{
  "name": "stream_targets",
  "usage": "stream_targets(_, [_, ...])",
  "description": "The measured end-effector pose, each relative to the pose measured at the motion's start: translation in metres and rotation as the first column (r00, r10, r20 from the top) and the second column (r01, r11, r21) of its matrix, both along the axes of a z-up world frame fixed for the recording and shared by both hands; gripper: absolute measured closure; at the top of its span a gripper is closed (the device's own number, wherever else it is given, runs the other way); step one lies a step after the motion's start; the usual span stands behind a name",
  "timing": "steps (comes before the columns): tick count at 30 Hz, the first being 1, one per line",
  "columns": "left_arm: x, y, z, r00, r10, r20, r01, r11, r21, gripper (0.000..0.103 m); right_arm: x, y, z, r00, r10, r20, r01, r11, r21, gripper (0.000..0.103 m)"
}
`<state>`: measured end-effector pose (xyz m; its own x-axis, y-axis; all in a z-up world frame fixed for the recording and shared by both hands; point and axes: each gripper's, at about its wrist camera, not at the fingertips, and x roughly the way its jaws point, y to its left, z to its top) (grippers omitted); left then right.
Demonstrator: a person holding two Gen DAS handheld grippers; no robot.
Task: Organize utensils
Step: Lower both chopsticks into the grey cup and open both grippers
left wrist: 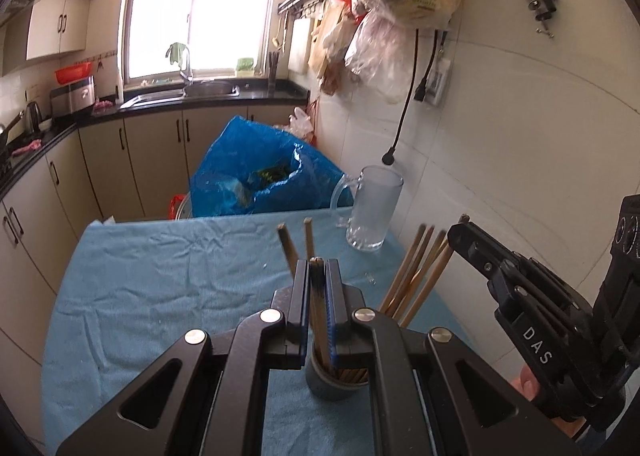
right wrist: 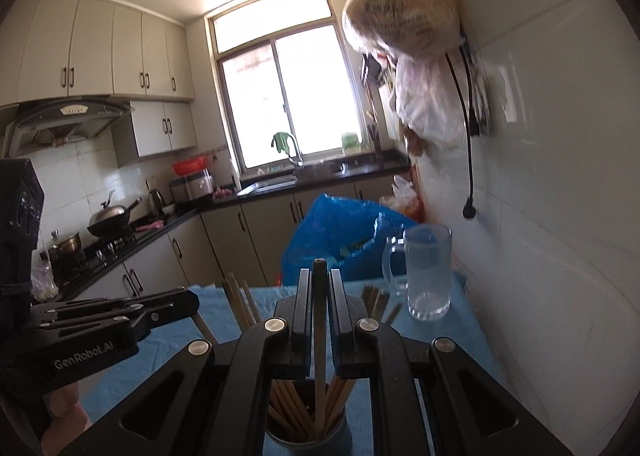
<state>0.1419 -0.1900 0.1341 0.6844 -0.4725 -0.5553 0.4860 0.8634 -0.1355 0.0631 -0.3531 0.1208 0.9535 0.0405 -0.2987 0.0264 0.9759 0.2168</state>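
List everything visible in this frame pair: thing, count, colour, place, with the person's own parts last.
holder cup: one, grey, on the cloth below both grippers
chopsticks: many, tan, standing in the holder cup
cloth: one, light blue, covering the table
glass mug: one, clear, far right on the cloth
blue bag: one, beyond the table
left gripper: shut on a chopstick
right gripper: shut on a chopstick
thumb: one, under the left gripper

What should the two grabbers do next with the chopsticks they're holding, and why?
Probably open and let go. The left gripper and right gripper each pinch a chopstick whose lower end already seems to sit inside the grey cup with the others, so releasing should drop them in.
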Motion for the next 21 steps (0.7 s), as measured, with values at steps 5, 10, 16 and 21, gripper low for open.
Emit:
stream_targets(5, [0.002,0.004,-0.003,1.0,0.009,-0.006,-0.009,1.0,0.004,0.096,0.006,0.001,-0.011,0.999,-0.003,-0.037,0.003,1.0,-0.004,0.095])
stream_targets(10, [0.002,0.005,-0.005,1.0,0.016,-0.007,-0.016,1.0,0.004,0.096,0.01,-0.003,-0.017,0.999,-0.01,-0.053,0.01,1.0,-0.001,0.095])
stream_targets(16, [0.005,0.004,-0.005,1.0,0.021,-0.011,-0.021,1.0,0.008,0.096,0.012,-0.002,-0.017,0.998,-0.009,-0.056,0.009,1.0,-0.013,0.095])
stream_targets(21, [0.005,0.005,-0.004,1.0,0.026,-0.007,-0.026,1.0,0.017,0.095,0.014,-0.002,-0.015,0.998,0.001,-0.068,-0.002,1.0,-0.013,0.094])
